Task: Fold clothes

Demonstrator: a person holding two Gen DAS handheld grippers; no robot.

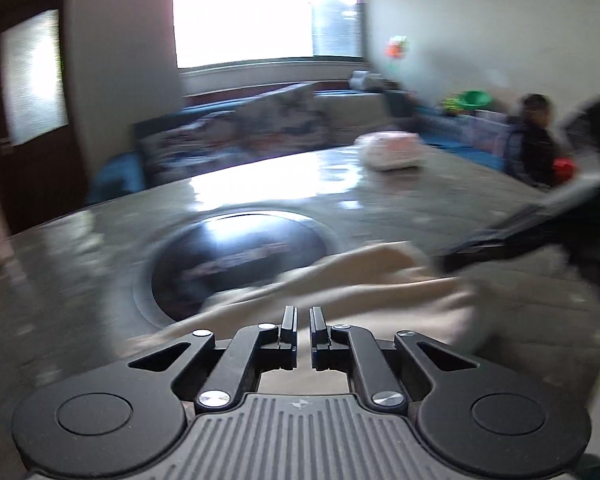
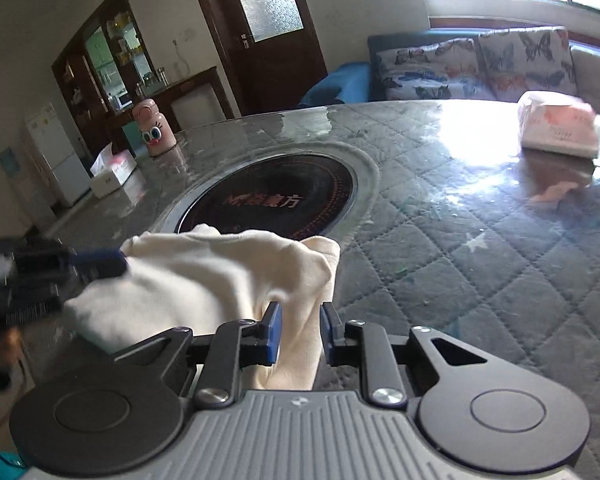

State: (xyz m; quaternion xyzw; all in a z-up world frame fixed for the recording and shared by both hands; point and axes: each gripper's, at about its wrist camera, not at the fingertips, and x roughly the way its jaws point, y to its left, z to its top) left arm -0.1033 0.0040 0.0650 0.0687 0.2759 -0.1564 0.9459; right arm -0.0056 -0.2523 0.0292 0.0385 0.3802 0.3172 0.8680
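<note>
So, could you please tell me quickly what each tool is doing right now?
Left tool: nearly shut, pinching an edge of the cream cotton garment.
Right tool: closed on a bunched fold of the same garment.

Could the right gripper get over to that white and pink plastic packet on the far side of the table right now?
Probably not yet. The right gripper is clamped on the cream cloth, which the left gripper also holds. The quilted table toward the white and pink plastic packet looks unobstructed, so letting go first should free it.
</note>
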